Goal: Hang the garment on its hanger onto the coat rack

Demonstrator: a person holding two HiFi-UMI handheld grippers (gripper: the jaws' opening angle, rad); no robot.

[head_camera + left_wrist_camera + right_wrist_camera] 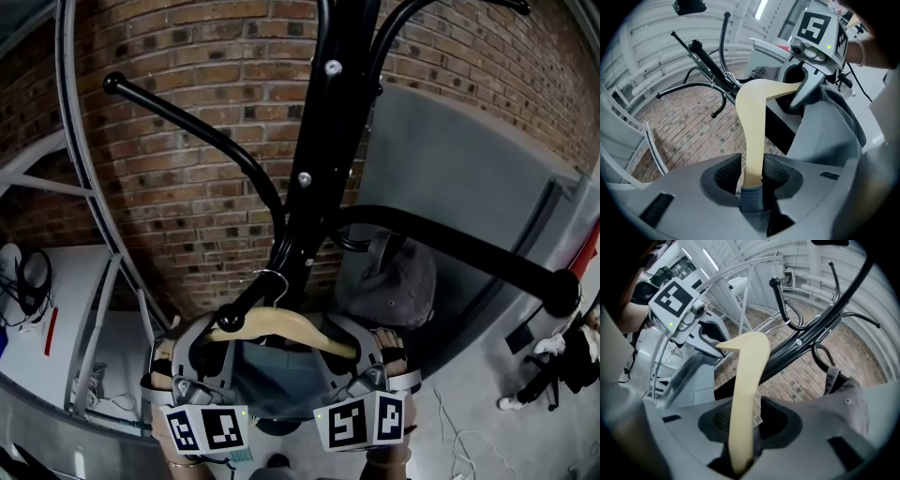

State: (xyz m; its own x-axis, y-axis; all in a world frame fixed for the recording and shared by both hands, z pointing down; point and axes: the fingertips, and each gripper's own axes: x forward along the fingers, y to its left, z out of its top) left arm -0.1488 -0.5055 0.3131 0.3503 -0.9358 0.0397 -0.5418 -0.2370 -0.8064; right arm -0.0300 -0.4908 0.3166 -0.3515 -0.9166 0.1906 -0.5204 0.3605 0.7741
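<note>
A pale wooden hanger (281, 323) carries a grey-blue garment (277, 375). Its metal hook (269, 278) appears looped over a low arm of the black coat rack (323, 141), close to the pole. My left gripper (211, 335) has the hanger's left arm (752, 122) between its jaws, with a gap on one side, so it is open (752, 173). My right gripper (361, 349) stands the same way around the hanger's right arm (747, 371), open (740, 420), with brick showing through the gap. The garment (829, 126) hangs below.
A grey cap (389, 281) hangs on the rack just right of the pole. Long black rack arms (469, 248) reach out to the right and the upper left. Behind are a brick wall (187, 178) and a grey panel (469, 159). A person (562, 366) stands at the lower right.
</note>
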